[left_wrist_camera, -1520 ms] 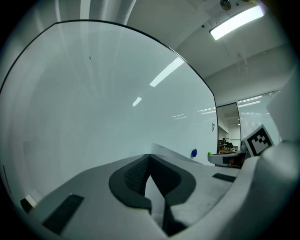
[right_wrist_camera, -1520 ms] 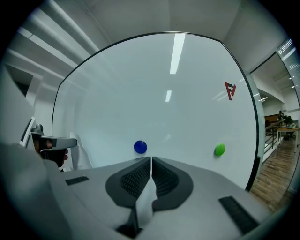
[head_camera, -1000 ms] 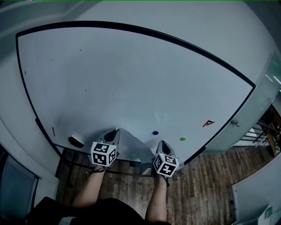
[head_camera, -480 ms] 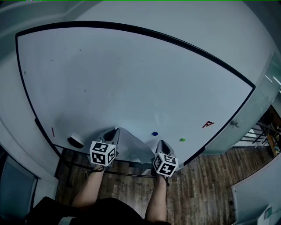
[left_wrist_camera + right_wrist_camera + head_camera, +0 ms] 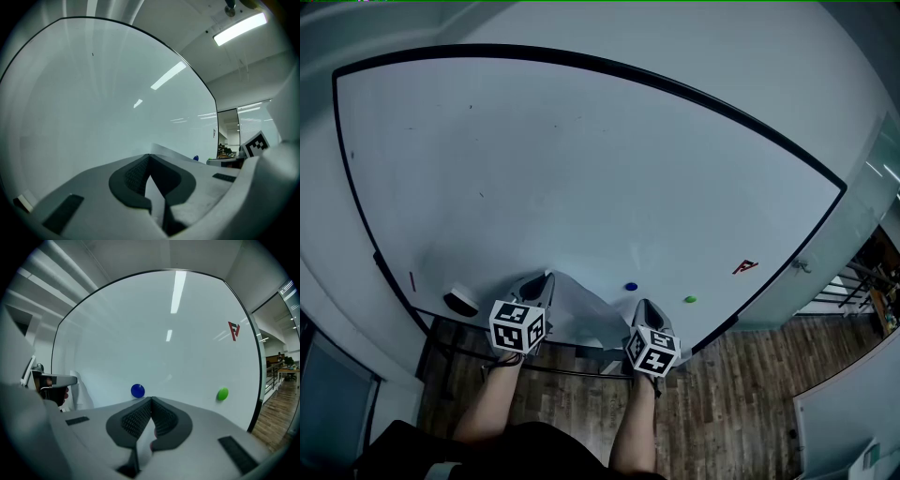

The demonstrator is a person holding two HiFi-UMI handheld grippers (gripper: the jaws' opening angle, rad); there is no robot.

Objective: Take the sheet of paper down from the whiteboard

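The white sheet of paper (image 5: 584, 314) hangs in front of the whiteboard's (image 5: 581, 169) lower edge, curled away from it and stretched between my two grippers. My left gripper (image 5: 547, 279) is shut on the sheet's left part; a sliver of paper (image 5: 155, 197) shows between its closed pads (image 5: 136, 176). My right gripper (image 5: 645, 306) is shut on the right part, with a strip of paper (image 5: 142, 446) caught between its pads (image 5: 161, 416). In the right gripper view the paper (image 5: 80, 392) droops beside the left gripper (image 5: 55, 380). Both grippers point at the board.
A blue magnet (image 5: 630, 286) and a green magnet (image 5: 690, 299) stick to the board right of the sheet, below a small red logo (image 5: 744, 266). An eraser (image 5: 461, 301) lies on the ledge at the left. Wooden floor (image 5: 741, 394) lies below, a glass wall at right.
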